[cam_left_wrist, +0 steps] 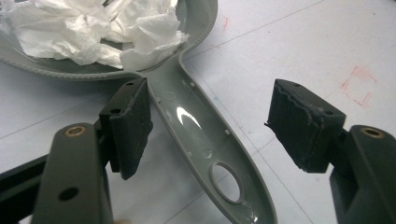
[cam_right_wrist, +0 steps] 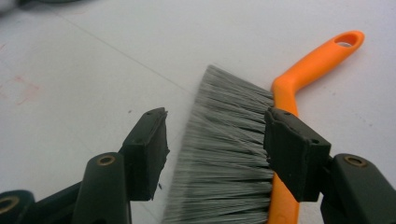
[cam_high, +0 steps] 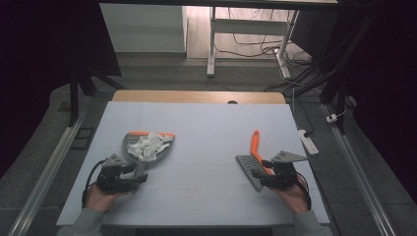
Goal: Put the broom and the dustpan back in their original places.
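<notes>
Both grippers sit wide open – left gripper (cam_left_wrist: 210,126) straddles the dustpan (cam_high: 142,147) handle, right gripper (cam_right_wrist: 215,154) straddles the brush (cam_right_wrist: 243,154) bristles, neither gripping. Clamp down on bristles and that brush probably just slips; nudge the pan and the tissue (cam_high: 147,146) spills.

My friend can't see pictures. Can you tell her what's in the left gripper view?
The grey dustpan's handle runs up between the left gripper's two black jaws, which stand open on either side without squeezing it. The pan end at the top left holds crumpled white paper. Everything lies on a pale table with faint red marks.
</notes>
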Motion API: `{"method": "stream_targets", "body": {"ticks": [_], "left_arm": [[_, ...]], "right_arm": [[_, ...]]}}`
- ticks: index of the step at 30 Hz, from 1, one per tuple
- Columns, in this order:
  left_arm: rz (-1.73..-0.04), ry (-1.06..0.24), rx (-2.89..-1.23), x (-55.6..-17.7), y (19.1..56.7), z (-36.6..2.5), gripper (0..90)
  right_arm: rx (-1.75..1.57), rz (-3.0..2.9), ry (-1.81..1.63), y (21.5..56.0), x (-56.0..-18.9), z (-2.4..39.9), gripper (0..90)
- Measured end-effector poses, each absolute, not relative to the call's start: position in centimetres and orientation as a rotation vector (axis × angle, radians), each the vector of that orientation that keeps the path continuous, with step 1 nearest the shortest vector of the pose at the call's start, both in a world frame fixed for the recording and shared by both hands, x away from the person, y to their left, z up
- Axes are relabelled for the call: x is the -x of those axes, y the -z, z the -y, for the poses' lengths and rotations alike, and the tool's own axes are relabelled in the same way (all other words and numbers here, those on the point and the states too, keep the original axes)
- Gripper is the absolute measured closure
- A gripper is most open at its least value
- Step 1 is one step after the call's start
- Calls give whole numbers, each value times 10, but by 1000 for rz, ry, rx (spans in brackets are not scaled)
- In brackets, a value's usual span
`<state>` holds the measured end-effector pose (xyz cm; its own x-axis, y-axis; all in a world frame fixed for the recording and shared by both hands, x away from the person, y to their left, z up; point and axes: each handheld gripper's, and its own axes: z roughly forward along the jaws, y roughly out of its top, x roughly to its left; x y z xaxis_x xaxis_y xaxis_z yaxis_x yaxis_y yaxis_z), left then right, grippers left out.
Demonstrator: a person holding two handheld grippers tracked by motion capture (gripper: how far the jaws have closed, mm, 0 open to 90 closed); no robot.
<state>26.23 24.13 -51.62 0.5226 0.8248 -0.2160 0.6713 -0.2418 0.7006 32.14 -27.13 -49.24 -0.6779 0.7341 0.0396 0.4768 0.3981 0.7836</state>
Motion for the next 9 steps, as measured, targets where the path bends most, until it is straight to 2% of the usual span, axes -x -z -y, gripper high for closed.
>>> {"method": "stream_targets", "body": {"ticks": [9], "left_arm": [[-1207, -272, -2001, -259, 516, -239, 308]], "right_arm": [[-1003, -2357, -1164, 493, -321, 270, 397]]}}
